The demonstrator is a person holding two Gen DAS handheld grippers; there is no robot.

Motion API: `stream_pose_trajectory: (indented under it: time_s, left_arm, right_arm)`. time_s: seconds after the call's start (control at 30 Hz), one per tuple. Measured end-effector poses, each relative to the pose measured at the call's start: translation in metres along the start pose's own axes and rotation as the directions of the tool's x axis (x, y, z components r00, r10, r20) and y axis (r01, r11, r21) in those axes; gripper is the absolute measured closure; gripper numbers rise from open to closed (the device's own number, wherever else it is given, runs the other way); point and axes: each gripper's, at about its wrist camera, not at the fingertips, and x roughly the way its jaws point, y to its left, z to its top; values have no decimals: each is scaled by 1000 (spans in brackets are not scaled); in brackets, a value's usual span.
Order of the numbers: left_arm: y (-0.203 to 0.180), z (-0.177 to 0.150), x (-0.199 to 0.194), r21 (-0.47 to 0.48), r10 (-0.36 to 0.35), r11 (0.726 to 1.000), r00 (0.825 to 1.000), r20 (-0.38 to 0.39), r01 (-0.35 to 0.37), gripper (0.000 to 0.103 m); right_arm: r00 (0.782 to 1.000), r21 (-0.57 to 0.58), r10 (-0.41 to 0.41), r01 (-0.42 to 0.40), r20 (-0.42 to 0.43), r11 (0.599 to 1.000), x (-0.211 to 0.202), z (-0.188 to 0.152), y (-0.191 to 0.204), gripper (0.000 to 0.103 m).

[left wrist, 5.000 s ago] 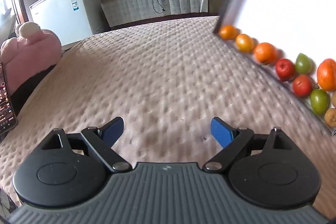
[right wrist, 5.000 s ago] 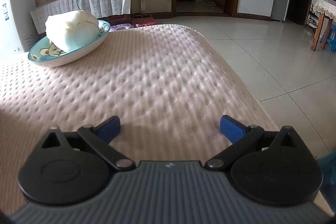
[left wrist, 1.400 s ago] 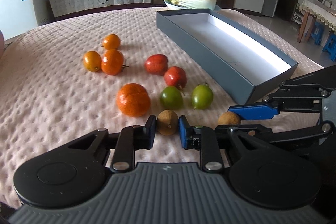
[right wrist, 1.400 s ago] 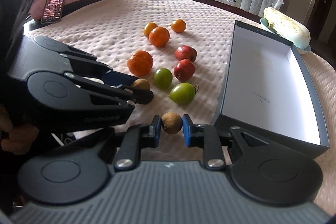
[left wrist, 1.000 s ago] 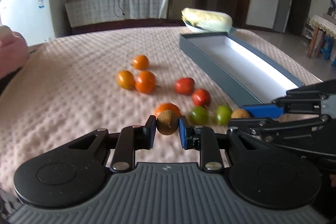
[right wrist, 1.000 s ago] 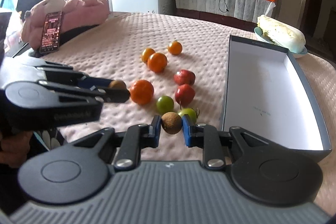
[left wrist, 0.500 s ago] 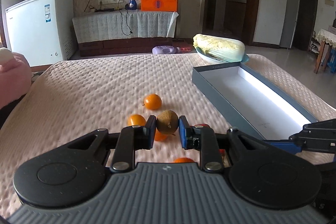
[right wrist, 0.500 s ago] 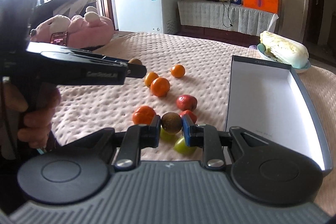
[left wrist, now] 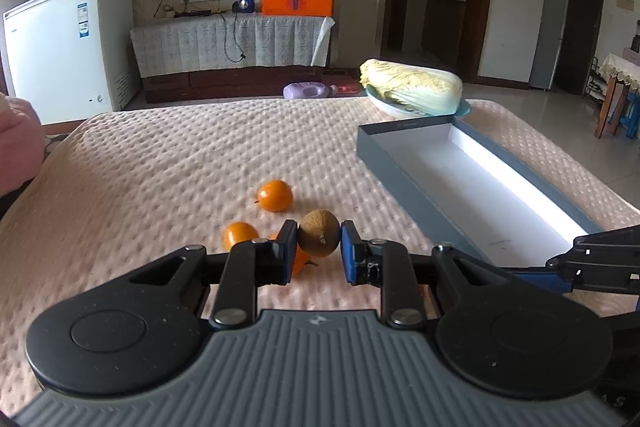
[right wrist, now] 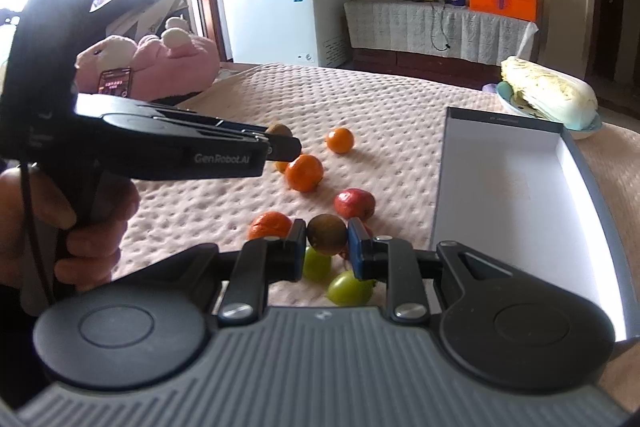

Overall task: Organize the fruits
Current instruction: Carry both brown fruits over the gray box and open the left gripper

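Fruits lie loose on the bed, left of the empty box [right wrist: 500, 195]. Left gripper [left wrist: 319, 247] and right gripper [right wrist: 327, 241] each hold a brown fruit [left wrist: 319, 238] clamped between closed jaws, raised, probably for boxing.

**Partly hidden fruit and cut-off edges**

In the left wrist view, a round orange fruit [left wrist: 299, 259] shows only as a sliver behind the left gripper's finger. In the right wrist view, the pale green fruit [right wrist: 316, 265] sits half behind the finger linkage, and the grey box's [right wrist: 600, 179] near corner is hidden.
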Motion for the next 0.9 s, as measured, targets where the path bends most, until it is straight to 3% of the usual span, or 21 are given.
stream_pose_trajectory:
  time_s: [0.47,0.9]
  left_arm:
    - [-39,10,18,71,-66,995,998,13,65,76]
    - [-135,24,71,123,-211,970,977,-4,210,75]
  right_arm:
    - [994,78,-112,111,12,991,-20,-3,-30,78]
    - [972,178,-232,237,-50,955,-32,-15,-66,78]
